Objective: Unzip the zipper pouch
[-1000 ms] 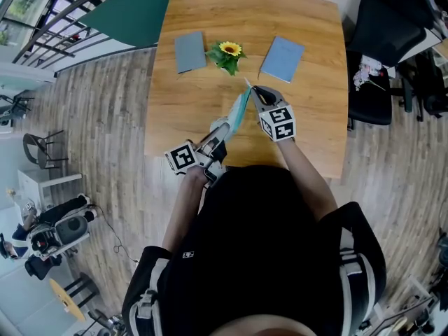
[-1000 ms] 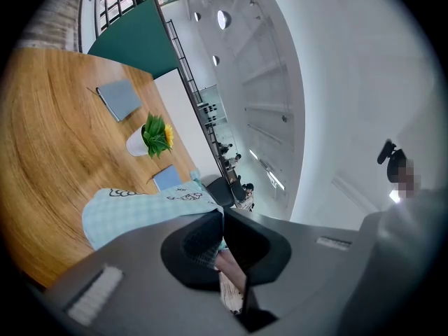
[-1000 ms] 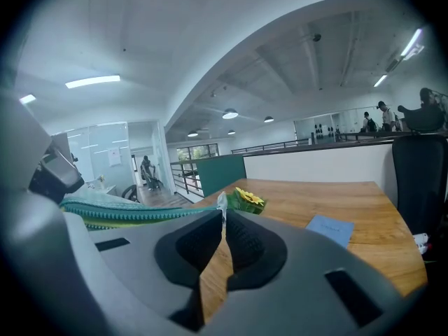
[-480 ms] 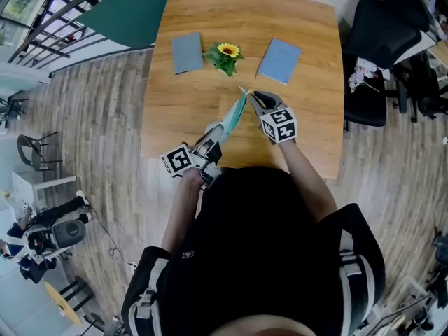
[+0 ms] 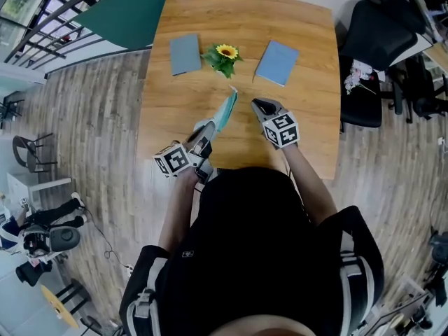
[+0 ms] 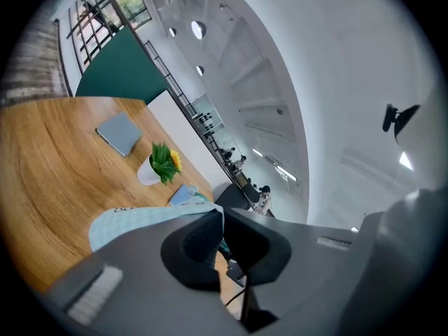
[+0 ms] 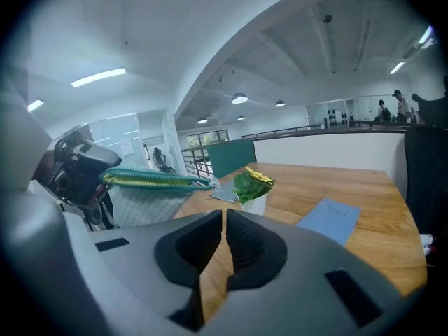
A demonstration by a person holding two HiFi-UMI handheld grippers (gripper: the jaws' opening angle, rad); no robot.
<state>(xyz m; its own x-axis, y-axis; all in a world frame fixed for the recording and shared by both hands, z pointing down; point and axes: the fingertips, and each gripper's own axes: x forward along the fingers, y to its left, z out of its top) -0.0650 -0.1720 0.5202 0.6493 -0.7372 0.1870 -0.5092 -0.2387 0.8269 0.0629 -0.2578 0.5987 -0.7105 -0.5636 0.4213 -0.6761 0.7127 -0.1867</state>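
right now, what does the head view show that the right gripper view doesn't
Head view only: the person's black top and the wood-plank floor. Right gripper view only: the curved white ceiling and distant people on a balcony. Both: the light wooden table, the teal fabric zipper pouch, the potted yellow sunflower and the blue rectangular notebook.

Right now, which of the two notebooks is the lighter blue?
The notebook right of the sunflower, which lies tilted. The sunflower stands between them, and the notebook left of it is a darker, greyish blue.

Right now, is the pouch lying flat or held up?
Held up: the left gripper clamps one end of the pouch, zipper edge uppermost.
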